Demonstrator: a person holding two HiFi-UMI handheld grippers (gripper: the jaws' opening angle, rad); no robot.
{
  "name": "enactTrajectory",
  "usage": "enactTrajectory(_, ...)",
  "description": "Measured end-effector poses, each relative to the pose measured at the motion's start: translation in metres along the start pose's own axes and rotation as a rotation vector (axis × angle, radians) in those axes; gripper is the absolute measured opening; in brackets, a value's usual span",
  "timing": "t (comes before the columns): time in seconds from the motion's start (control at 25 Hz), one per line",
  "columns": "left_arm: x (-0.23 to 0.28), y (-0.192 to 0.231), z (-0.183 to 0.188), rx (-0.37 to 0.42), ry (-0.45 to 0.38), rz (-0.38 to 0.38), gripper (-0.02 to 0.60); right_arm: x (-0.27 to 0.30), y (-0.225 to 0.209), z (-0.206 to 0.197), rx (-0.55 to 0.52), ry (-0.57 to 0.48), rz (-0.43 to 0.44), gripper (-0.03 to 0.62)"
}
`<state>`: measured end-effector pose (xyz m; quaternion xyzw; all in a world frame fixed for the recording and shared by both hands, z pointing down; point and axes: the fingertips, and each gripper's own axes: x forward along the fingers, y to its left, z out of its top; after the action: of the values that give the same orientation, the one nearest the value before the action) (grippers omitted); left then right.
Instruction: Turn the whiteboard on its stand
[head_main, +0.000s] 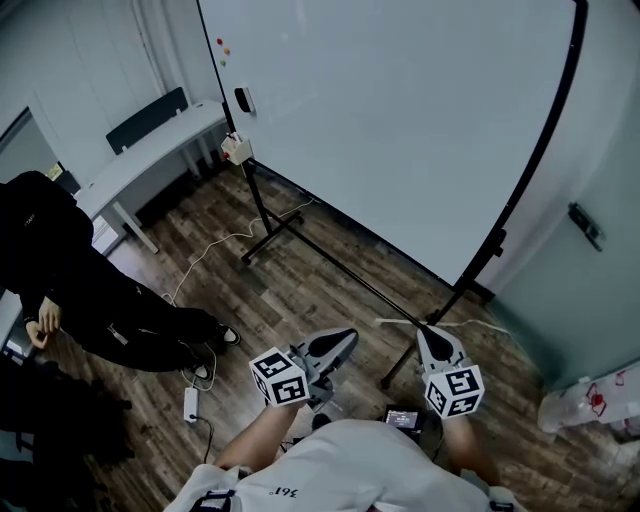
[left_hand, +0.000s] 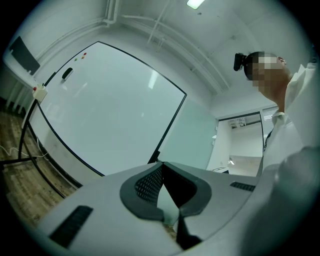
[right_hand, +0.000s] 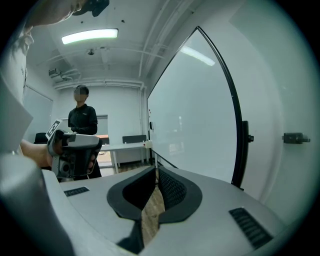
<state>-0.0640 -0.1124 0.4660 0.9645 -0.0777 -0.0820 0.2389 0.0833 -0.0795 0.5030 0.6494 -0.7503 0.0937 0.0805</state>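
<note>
White and bare, the whiteboard (head_main: 400, 130) fills the upper middle and right of the head view. It is held in a black stand (head_main: 497, 245) whose crossbar and feet rest on the brown wooden floor (head_main: 300, 290). A dark eraser (head_main: 244, 100) and a few small coloured magnets (head_main: 222, 48) sit near the board's upper left edge. A small pale box (head_main: 236, 149) hangs on the stand's left post.

At the bottom centre of the frame the left gripper (head_main: 343, 340) and the right gripper (head_main: 430, 338) point towards the foot of the stand, apart from the board and touching nothing. In the left gripper view the two grey pads meet at their tips with nothing between them, and the board spreads across the left and middle behind them. In the right gripper view the jaws are likewise together and empty, and the board's black edge stands at the right.

A white desk (head_main: 150, 150) stands at the upper left. A person in black (head_main: 90, 290) is at the left edge, near a white power strip (head_main: 190, 403) on the floor.
</note>
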Motion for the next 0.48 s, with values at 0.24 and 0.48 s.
enactTrajectory(0.24,0.0023,0.0031,0.0003,0.012,-0.005,-0.01,0.008,0.0041,-0.0001,0.002,-0.007,0.002,0.012,0.035)
enactTrajectory(0.48,0.0017,0.0038,0.003,0.013,-0.006,-0.007,0.008,0.0066,0.0062,0.0043,-0.012,0.003,0.032,0.032)
